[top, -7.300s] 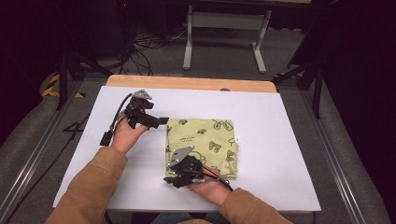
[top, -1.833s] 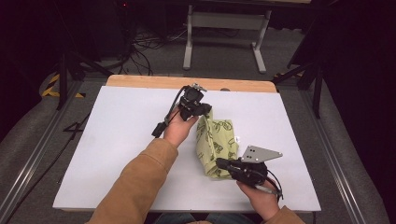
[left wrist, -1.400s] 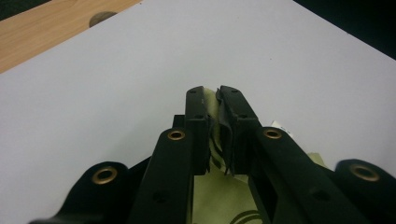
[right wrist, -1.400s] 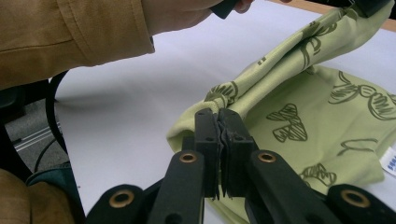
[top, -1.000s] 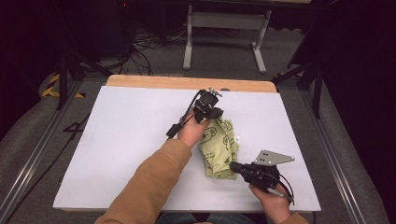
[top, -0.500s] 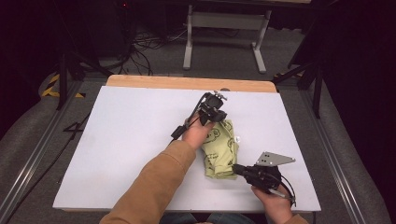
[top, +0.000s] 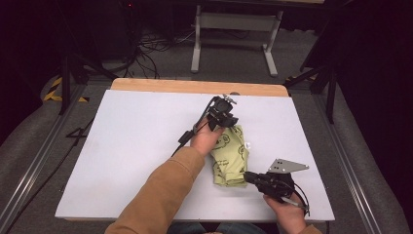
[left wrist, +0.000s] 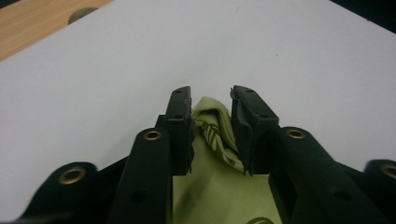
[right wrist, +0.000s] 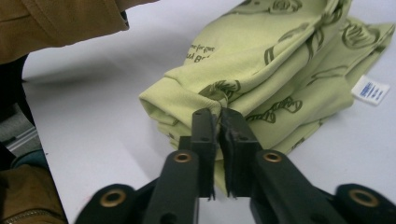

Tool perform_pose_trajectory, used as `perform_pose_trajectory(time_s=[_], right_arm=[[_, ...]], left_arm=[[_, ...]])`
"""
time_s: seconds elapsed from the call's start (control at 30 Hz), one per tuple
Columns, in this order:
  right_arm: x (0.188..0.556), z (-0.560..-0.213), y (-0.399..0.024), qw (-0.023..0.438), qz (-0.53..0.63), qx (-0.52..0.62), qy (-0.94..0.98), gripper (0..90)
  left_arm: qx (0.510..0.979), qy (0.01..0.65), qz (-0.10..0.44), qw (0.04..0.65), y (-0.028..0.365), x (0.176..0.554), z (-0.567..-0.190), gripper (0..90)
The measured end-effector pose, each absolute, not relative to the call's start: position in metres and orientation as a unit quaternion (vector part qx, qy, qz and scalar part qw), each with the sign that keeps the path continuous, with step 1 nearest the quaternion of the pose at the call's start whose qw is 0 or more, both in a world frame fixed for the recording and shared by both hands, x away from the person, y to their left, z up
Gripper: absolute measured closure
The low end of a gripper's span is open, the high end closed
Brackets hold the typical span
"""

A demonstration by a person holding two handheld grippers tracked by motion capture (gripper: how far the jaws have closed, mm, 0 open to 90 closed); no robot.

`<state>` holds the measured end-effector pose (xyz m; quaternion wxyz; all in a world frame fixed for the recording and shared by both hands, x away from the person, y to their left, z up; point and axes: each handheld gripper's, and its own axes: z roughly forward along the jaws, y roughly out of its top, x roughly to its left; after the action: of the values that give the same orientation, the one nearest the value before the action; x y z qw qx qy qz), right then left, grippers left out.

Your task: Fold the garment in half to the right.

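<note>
Overhead light is falling brightly on the white bench (top: 122, 146), while the room beyond its far edge is sinking into darkness. Shadows are staying soft, and both gripper views are blurring slightly up close.

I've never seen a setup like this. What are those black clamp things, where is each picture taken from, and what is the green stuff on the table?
No robot here: a person holds a hand-operated two-jaw gripper in each hand. The high view looks down on the white table; the other two pictures come from a small camera riding on each gripper, looking along its black jaws.

On the table lies a folded yellow-green cloth printed with dark cartoon figures, with a small white label at its edge.

The left gripper sits at the cloth's far end; its jaws have just been opening, with a fold of cloth between them, unpinched. The right gripper is at the near end, jaws almost together, pinching a bit of the edge.
</note>
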<state>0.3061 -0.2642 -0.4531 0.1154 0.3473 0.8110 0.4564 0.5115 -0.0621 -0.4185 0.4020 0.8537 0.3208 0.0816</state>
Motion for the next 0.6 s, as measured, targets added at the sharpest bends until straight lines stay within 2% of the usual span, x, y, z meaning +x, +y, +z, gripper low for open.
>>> perform_pose_trajectory(time_s=[0.1,0.13,0.3,0.43,0.6], right_arm=[[0.306,-0.449,-0.267,0.133,0.461,0.331,0.813,50.1],[0.305,-0.447,-0.267,0.132,0.459,0.328,0.815,46.5],[0.302,-0.435,-0.271,0.154,0.458,0.321,0.815,33.9],[0.306,-0.429,-0.272,0.162,0.461,0.321,0.811,31.0],[0.311,-0.425,-0.271,0.159,0.461,0.318,0.813,27.9]], left_arm=[[0.849,0.310,0.088,0.420,-0.054,0.510,-0.413,56.8],[0.846,0.308,0.086,0.426,-0.051,0.510,-0.411,55.2],[0.840,0.296,0.070,0.450,-0.034,0.507,-0.403,40.9],[0.832,0.291,0.059,0.469,-0.021,0.505,-0.398,33.7],[0.825,0.284,0.080,0.481,-0.009,0.499,-0.391,15.8]])
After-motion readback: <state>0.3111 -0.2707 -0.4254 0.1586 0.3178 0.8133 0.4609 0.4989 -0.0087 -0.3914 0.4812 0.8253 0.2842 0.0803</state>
